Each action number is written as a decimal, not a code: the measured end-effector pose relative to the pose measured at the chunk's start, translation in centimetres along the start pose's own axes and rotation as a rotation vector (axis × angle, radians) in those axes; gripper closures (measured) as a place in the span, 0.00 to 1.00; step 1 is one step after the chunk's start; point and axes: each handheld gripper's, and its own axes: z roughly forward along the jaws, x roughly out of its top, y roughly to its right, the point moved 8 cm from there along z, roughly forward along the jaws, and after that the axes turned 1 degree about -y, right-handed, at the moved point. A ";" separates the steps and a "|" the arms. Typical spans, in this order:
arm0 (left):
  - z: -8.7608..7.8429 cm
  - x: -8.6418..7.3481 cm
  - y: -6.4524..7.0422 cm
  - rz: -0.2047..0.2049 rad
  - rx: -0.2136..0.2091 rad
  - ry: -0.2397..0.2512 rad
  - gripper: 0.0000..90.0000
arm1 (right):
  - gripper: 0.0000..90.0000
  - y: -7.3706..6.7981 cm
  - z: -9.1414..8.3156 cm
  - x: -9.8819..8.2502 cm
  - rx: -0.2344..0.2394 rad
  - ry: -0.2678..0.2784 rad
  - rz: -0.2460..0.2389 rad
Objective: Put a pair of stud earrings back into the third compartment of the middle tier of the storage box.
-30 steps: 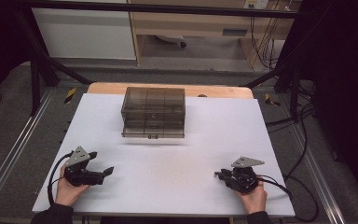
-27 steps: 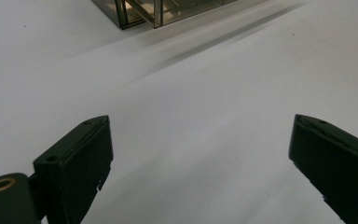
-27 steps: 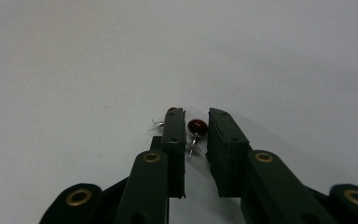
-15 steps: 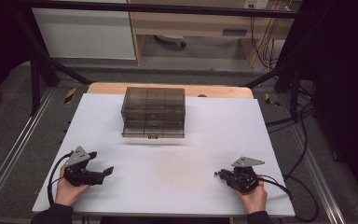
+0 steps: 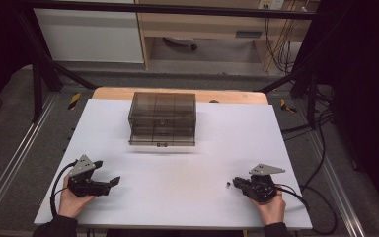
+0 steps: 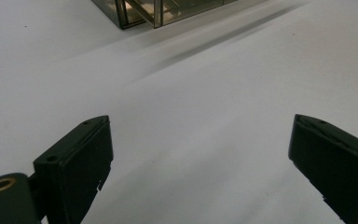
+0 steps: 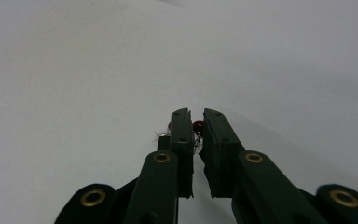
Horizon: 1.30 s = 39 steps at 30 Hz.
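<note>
1. Small red bead (image 7: 198,126) sits pinched between the right gripper's (image 7: 195,122) jaws, which have just been closing, near the table's (image 5: 177,197) front edge.
2. Left gripper (image 5: 109,182) rests toward that front edge too, jaws spread with nothing between.
3. Smoky clear drawer box (image 5: 163,119) stands toward the far edge.
</note>
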 end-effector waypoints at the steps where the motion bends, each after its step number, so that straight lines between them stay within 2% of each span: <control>1: 0.0 0.0 0.0 0.001 0.001 -0.001 0.07 | 0.92 0.1 -0.1 0.1 0.001 0.007 -0.001; 11: 0.1 0.0 0.1 0.003 -0.001 -0.002 0.07 | 0.92 -0.2 -0.6 1.6 0.014 0.043 -0.013; 20: 0.1 -0.1 0.0 0.004 -0.001 -0.006 0.07 | 0.93 -1.7 -0.4 4.0 0.037 0.069 -0.053; 30: 0.1 -0.1 0.0 0.002 -0.001 -0.006 0.07 | 0.93 -4.0 1.5 7.5 0.067 0.093 -0.091; 39: 0.1 -0.1 0.0 0.001 -0.002 -0.005 0.07 | 0.93 -5.5 3.3 10.0 0.083 0.103 -0.104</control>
